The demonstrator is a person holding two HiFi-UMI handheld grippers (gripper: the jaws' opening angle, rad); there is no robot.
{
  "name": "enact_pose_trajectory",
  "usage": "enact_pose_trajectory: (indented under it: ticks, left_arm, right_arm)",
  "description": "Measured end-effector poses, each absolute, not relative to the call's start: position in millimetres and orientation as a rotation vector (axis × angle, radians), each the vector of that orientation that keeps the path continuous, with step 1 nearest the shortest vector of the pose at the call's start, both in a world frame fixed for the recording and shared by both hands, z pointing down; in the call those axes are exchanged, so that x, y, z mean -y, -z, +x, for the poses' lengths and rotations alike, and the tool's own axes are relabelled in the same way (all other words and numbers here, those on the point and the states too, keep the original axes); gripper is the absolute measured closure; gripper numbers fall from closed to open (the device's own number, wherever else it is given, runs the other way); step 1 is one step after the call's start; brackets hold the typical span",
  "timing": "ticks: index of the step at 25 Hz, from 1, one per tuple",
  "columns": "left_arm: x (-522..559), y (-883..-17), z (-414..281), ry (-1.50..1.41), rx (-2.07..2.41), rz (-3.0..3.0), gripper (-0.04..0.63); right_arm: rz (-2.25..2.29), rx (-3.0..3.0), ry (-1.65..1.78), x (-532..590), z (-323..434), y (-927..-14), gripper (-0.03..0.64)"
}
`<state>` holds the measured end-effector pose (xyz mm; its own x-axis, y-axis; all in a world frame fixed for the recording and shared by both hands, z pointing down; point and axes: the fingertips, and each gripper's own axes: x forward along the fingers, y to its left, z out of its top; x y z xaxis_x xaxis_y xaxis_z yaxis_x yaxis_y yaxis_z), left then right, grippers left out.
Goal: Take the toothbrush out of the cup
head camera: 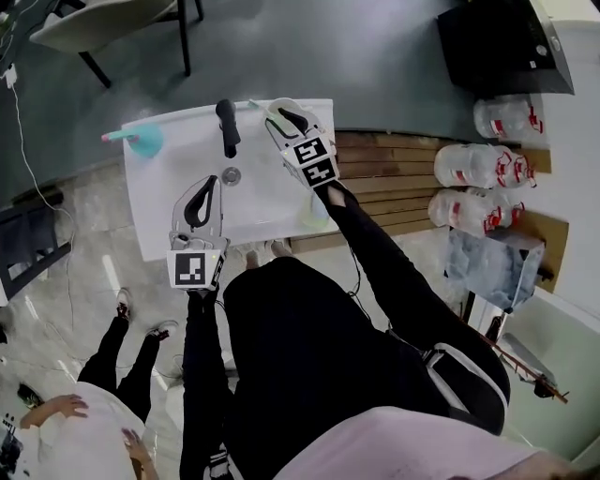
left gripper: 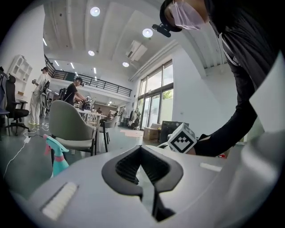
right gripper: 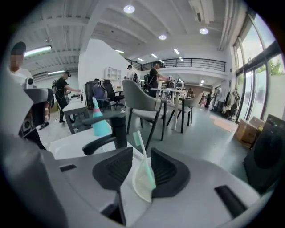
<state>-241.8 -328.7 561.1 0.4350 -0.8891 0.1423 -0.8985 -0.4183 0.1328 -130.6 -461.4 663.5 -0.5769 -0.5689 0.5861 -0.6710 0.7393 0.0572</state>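
A clear plastic cup (right gripper: 139,185) with a white and teal toothbrush (right gripper: 137,144) upright in it shows in the gap between the jaws of my right gripper (right gripper: 141,151). The pads stand apart and do not press on the cup, so this gripper is open. In the head view my right gripper (head camera: 281,111) reaches over the far right part of the white sink (head camera: 169,159), beside the black faucet (head camera: 228,127), and covers the cup. My left gripper (head camera: 208,183) hovers over the basin's near left, its tips together and nothing between them (left gripper: 141,148).
A teal cone-shaped cup (head camera: 146,141) stands at the sink's far left corner. A drain (head camera: 232,175) sits mid-basin. Wooden slats (head camera: 394,178) and water jugs (head camera: 478,169) lie to the right. A grey chair (head camera: 103,23) stands beyond the sink. Another person (head camera: 112,356) stands at lower left.
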Motion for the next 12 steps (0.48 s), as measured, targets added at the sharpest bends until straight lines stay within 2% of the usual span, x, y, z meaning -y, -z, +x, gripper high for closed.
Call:
enact_pose_trajectory:
  ticks: [8,9,12]
  left_arm:
    - [339,-579,-237,-0.095,1.559,2.473,0.591]
    - [338,-579,-238,-0.096,1.564,2.464,0.591]
    - [334,-582,-244,-0.097,1.575,2.441,0.591]
  right_arm:
    - [0.794,2.227,-0.087,490,-158,-705,0.494]
    - [0.792,2.216,-0.081,492,-159,-707,0.506]
    - [0.828,2.195,-0.038,498,-158,-705,0.597]
